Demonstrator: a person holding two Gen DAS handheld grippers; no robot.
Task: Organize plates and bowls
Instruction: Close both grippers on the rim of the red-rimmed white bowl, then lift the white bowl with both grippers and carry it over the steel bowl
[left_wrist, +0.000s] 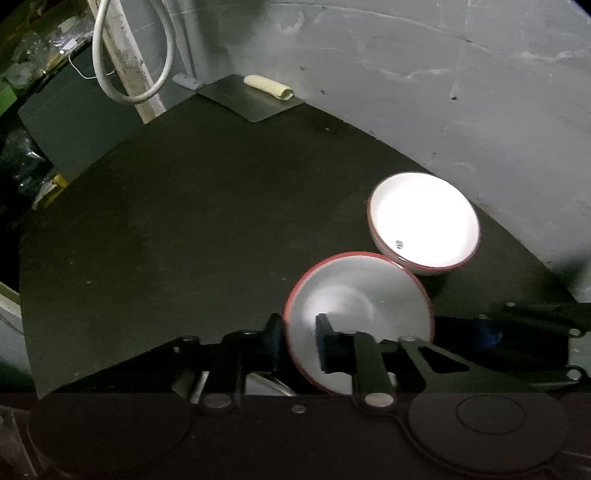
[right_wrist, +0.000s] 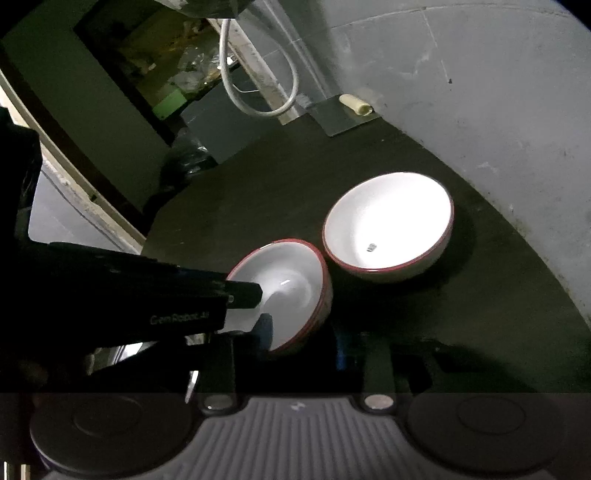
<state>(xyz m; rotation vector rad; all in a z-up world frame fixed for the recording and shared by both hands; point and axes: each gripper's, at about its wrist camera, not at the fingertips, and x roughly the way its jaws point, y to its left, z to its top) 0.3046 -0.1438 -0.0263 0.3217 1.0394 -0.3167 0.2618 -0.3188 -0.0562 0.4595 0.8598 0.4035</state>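
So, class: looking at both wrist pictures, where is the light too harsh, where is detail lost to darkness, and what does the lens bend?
Left wrist view: the far red-rimmed white bowl is blown out by glare; the dark tabletop swallows detail. Right wrist view: the same bowl glares, the near tilted red-rimmed white bowl is dimmer, and the grey wall curves from fisheye distortion.

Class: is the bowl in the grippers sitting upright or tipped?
Tipped: the near bowl shows its rim slanted, its opening facing sideways, unlike the far bowl.

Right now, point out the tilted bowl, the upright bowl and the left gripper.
tilted bowl (left_wrist: 369, 295): left wrist view, inner white wall.
upright bowl (right_wrist: 391, 218): right wrist view, bright inside.
left gripper (left_wrist: 297, 339): left wrist view, midway between fingertips, astride the rim.
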